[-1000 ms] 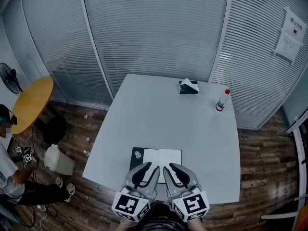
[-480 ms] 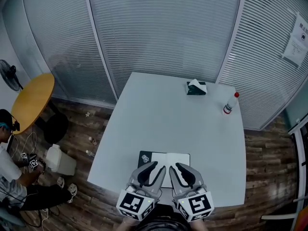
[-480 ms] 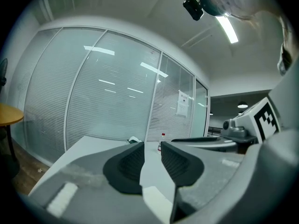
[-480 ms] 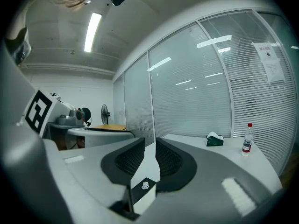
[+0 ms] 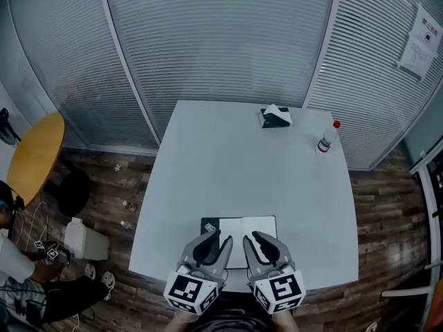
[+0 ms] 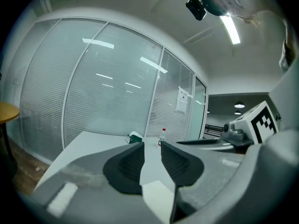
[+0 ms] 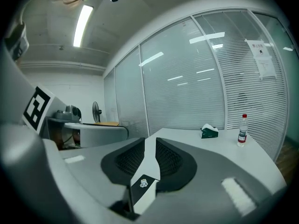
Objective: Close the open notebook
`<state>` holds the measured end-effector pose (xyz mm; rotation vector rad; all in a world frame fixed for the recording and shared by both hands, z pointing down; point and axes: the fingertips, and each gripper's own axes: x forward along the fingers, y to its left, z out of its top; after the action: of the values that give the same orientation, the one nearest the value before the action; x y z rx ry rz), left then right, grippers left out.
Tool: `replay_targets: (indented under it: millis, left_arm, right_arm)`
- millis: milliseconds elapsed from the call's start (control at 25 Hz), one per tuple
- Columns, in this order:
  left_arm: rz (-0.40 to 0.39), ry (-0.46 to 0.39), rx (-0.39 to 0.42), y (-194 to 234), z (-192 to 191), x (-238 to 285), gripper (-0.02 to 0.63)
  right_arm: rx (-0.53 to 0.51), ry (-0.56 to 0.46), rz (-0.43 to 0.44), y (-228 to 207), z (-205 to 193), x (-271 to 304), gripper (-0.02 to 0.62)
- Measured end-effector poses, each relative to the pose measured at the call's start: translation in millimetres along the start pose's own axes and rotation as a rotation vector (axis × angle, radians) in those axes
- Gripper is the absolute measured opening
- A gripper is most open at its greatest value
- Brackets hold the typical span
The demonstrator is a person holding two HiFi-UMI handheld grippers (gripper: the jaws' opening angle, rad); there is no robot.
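Farther over one open notebook [image 5: 239, 228] — left claw [image 5: 220, 239], right claw [image 5: 251, 239], both spread (empty); one bottle [image 5: 327, 138] beyond.

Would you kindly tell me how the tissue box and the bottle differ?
The tissue box is dark green, low and squat; the bottle is pale, tall and slim. The tissue box has a white tissue poking out on top; the bottle has a red cap. Both stand at the far end of the table.

On your white rectangular table [image 5: 228, 171], a green tissue box [image 5: 275, 117] sits near the far edge, a red-capped clear plastic bottle [image 5: 327, 137] to its right, apart.
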<state>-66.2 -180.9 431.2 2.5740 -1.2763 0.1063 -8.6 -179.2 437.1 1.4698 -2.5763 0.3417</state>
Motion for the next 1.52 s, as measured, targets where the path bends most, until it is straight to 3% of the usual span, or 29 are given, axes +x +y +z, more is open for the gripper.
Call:
replay_targets:
  millis: [640,1520]
  left_arm:
    - [-0.055,0.066,-0.037,28.7,-40.4,12.6,0.108]
    - [-0.027,0.311,-0.199,67.0,-162.6,3.9,0.107]
  right_arm:
    - [0.018,0.066,-0.034,17.9,-34.2,37.8,0.074]
    - [0.063,0.220,-0.109,18.6,-105.8,42.7,0.075]
